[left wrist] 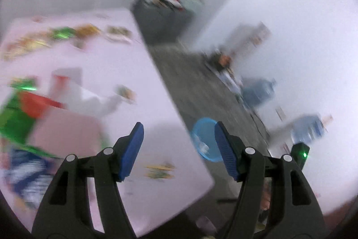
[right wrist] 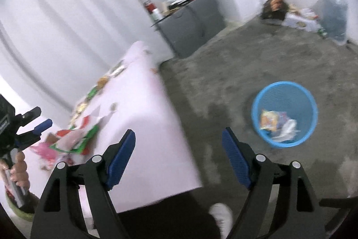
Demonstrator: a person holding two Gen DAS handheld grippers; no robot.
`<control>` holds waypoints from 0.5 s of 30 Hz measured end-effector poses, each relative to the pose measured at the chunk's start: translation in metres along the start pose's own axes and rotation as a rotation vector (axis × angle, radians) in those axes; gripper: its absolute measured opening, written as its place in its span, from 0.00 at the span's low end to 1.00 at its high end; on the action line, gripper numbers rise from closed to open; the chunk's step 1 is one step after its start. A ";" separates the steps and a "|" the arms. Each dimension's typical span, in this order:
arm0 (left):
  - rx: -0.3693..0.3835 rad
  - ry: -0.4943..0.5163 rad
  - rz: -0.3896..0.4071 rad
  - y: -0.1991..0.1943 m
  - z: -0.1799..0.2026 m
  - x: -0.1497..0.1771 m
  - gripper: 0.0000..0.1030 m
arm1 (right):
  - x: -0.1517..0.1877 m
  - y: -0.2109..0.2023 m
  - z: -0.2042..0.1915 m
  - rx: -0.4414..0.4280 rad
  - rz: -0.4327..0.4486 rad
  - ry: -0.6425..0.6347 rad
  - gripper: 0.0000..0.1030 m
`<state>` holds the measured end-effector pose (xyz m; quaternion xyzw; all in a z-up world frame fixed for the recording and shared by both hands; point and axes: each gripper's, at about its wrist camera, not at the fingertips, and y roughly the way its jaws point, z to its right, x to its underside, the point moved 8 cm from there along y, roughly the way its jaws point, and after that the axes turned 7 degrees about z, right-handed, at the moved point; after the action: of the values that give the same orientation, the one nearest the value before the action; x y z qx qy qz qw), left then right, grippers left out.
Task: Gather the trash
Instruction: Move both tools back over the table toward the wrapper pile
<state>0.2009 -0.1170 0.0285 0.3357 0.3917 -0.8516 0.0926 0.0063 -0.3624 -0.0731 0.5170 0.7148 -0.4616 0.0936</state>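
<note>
Blur smears most of what I get from the left wrist camera. My left gripper [left wrist: 179, 142] has its jaws spread wide with nothing between them, hanging over the near corner of the pink table [left wrist: 125, 73]. Wrappers [left wrist: 62, 34] lie in a loose row along the table's far side, and a pile of green, red and white trash [left wrist: 29, 109] sits at the left. A small wrapper [left wrist: 160, 170] lies alone near the table's edge, just past my left finger. Beyond the edge, on the grey floor [left wrist: 190, 73], I see the blue basket [left wrist: 202, 138], partly hidden behind my right finger.

From the right wrist camera, my right gripper [right wrist: 179, 149] is also released and empty, held over the table edge and the floor. The blue basket [right wrist: 284, 113] stands on the floor to the right, well apart from the table, with crumpled wrappers [right wrist: 276, 123] already inside. At far left my other gripper [right wrist: 33, 127] shows above the trash pile [right wrist: 73, 138]. A grey cabinet [right wrist: 190, 26] stands against the back wall.
</note>
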 end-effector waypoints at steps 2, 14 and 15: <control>-0.040 -0.031 0.060 -0.025 -0.027 -0.012 0.60 | 0.005 0.013 -0.022 -0.068 -0.035 0.009 0.75; -0.142 -0.151 0.044 -0.045 -0.148 -0.010 0.60 | 0.035 0.074 -0.144 -0.353 -0.264 0.051 0.75; -0.144 -0.165 0.029 -0.040 -0.157 -0.009 0.60 | 0.038 0.080 -0.157 -0.389 -0.289 0.060 0.75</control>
<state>0.2694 0.0234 -0.0152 0.2627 0.4381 -0.8445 0.1608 0.1095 -0.2157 -0.0539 0.3948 0.8592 -0.3086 0.1031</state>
